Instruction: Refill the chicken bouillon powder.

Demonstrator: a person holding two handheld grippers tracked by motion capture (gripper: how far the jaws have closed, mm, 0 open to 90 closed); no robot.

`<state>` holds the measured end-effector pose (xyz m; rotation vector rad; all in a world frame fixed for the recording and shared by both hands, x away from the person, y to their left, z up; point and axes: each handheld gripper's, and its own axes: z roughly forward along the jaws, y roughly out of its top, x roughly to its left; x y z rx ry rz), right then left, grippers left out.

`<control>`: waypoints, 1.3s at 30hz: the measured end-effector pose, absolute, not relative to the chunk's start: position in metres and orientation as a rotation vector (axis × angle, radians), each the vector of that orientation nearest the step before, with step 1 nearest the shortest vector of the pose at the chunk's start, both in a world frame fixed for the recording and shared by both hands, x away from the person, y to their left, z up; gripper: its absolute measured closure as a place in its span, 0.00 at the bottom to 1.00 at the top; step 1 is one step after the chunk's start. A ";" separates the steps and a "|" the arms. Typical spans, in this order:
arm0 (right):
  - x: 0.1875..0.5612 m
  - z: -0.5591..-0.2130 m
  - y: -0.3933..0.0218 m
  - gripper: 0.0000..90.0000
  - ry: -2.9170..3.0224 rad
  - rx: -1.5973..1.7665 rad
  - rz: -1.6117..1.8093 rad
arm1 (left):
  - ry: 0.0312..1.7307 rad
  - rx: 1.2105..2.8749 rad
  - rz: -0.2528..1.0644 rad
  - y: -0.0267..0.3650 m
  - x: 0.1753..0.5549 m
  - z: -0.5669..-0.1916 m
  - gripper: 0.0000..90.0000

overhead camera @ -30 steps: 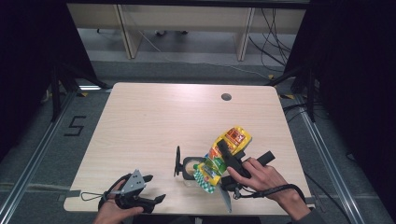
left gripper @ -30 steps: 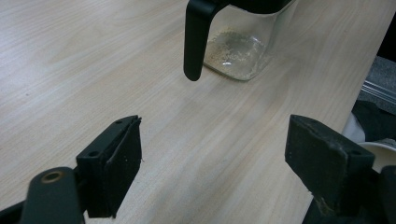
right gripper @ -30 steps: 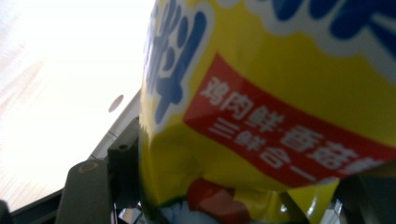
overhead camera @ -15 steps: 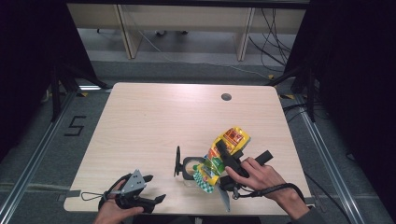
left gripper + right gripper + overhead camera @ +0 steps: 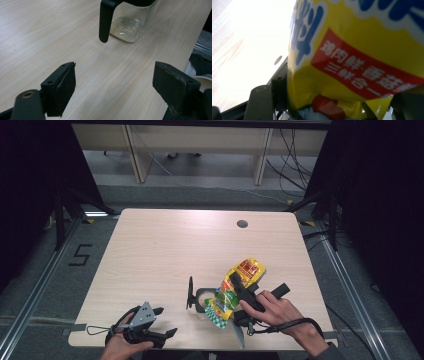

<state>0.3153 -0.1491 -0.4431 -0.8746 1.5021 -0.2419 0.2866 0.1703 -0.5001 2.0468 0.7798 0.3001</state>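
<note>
The right claw (image 5: 239,289) grips a yellow snack bag (image 5: 235,287), tipped over a clear jug (image 5: 202,299) at about 5 o'clock on the tabletop (image 5: 170,250). The bag covers most of the jug, so only its rim and black handle (image 5: 190,292) peek out. The left claw (image 5: 162,322) sits wide and holds nothing at 7 o'clock. The tabletop is pale wood with one small round hole (image 5: 242,224) at 1 o'clock. The room around is dark, with cables (image 5: 295,165) on the grey floor.
</note>
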 end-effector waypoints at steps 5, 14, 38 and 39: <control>0.320 -0.438 -0.150 0.37 1.532 -0.894 -0.266 | 0.732 2.083 0.329 0.173 0.289 -0.498 0.20; 0.316 -0.438 -0.152 0.38 1.502 -0.877 -0.272 | 0.766 2.056 0.304 0.170 0.287 -0.500 0.20; 0.315 -0.439 -0.153 0.39 1.538 -0.891 -0.276 | 0.774 2.046 0.303 0.170 0.286 -0.500 0.20; 0.316 -0.439 -0.153 0.39 1.539 -0.901 -0.271 | 0.771 2.051 0.300 0.170 0.286 -0.499 0.20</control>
